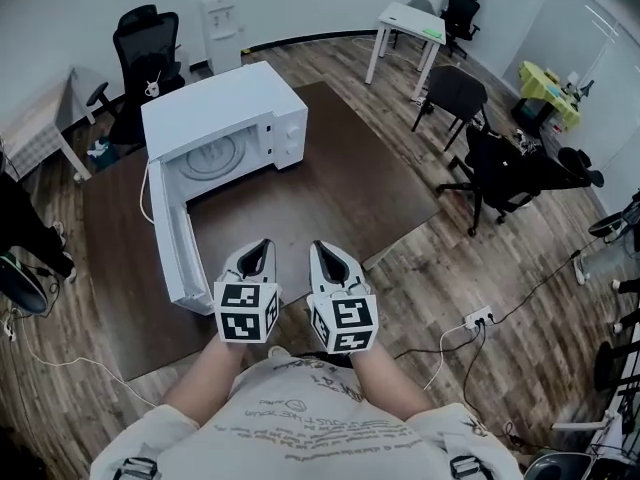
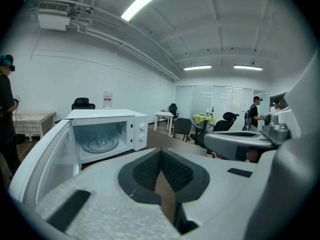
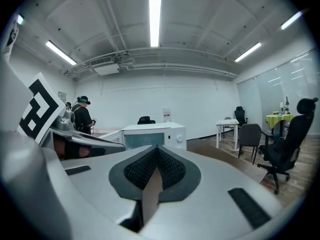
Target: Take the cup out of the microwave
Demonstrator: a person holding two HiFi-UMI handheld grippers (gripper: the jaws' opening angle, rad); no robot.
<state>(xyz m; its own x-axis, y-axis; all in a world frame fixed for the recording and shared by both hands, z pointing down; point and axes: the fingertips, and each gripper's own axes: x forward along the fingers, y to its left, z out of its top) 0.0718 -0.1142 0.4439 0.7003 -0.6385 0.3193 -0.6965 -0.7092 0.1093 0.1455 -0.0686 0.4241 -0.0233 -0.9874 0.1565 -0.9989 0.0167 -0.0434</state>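
Since the white box-shaped microwave [image 1: 225, 118] stands with its white door [image 1: 175, 238] swung wide and only its round glass turntable [image 1: 212, 155] shows in the cavity, no cup is visible in any view; the removal looks either done or not begun. The left gripper [image 1: 258, 248] and right gripper [image 1: 325, 253] hover close to the person's body, each with jaws pressed together on nothing. Any next move calls for checking the cavity first. A wood-pattern office floor [image 1: 450, 268] surrounds the broad dark-brown table [image 1: 330, 188] that bears the microwave, with black office chairs [image 1: 500, 173] well apart.
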